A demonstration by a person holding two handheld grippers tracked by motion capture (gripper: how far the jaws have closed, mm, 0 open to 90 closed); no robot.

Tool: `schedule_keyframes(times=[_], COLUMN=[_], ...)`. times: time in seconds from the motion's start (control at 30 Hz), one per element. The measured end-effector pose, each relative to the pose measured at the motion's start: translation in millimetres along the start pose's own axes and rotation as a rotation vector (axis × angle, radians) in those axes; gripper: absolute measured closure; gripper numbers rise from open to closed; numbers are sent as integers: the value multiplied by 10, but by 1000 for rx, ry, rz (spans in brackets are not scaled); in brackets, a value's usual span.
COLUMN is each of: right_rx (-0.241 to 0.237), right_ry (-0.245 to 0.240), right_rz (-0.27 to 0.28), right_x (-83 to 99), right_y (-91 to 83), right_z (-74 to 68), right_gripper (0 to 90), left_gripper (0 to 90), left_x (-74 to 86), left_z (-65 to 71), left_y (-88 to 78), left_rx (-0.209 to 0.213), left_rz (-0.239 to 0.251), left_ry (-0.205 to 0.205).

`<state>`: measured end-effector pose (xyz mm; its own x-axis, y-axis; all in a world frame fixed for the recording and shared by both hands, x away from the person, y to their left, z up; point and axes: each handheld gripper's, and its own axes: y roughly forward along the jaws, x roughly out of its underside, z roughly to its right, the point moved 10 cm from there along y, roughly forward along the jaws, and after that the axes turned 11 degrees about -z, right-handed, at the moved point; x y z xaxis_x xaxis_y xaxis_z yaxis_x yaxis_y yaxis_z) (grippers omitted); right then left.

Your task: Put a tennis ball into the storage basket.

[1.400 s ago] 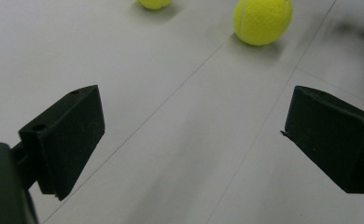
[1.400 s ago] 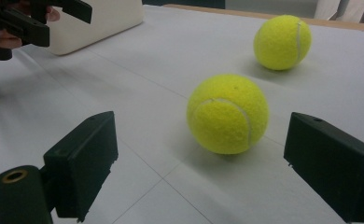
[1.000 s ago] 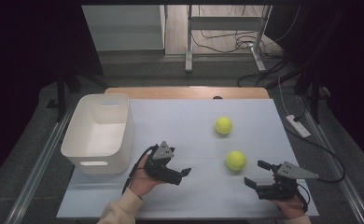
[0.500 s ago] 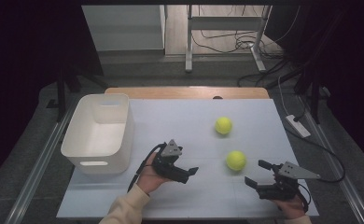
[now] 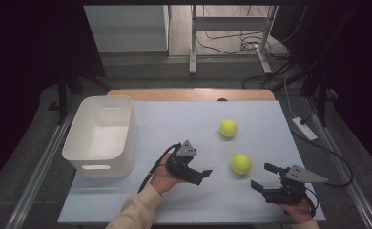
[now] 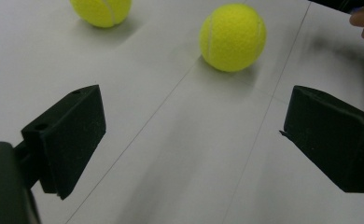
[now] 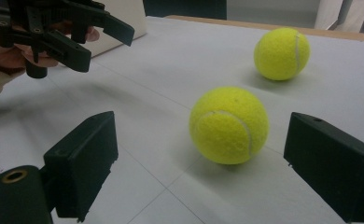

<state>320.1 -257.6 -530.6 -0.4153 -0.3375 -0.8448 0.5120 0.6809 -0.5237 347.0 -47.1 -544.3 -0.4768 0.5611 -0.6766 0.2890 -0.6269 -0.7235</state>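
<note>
Two yellow tennis balls lie on the white table top [image 5: 174,119]. The near ball [image 5: 241,163] [image 6: 233,37] [image 7: 229,125] rests between my two grippers; the far ball [image 5: 228,128] [image 6: 101,9] [image 7: 282,52] sits farther back. My left gripper [image 5: 201,175] [image 6: 194,107] is open and empty, jaws aimed right at the near ball, a short way from it. My right gripper [image 5: 263,176] [image 7: 203,123] is open too, low at the front right, with the near ball just ahead of its jaws and untouched. The right gripper view also catches the left gripper [image 7: 63,32] in a hand.
A white plastic bin [image 5: 100,136] [image 7: 124,18] stands at the table's left side, empty as far as I see. A wooden edge [image 5: 189,94] runs along the back. A power strip [image 5: 304,128] and cables lie on the floor to the right.
My left gripper has slid to the right, closer to the near ball. The right gripper and both balls have stayed put.
</note>
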Motion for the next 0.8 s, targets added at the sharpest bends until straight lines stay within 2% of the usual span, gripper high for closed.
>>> schedule_keyframes(times=[0.8], right_rx=[-2], right_ry=[-2], right_rz=[8], right_x=[-19], right_y=[-13], right_z=[-6], right_gripper=[98], left_gripper=[63], left_x=[-243], left_z=[148], left_y=[240], left_rx=[44], left_rz=[-22], left_ry=[40])
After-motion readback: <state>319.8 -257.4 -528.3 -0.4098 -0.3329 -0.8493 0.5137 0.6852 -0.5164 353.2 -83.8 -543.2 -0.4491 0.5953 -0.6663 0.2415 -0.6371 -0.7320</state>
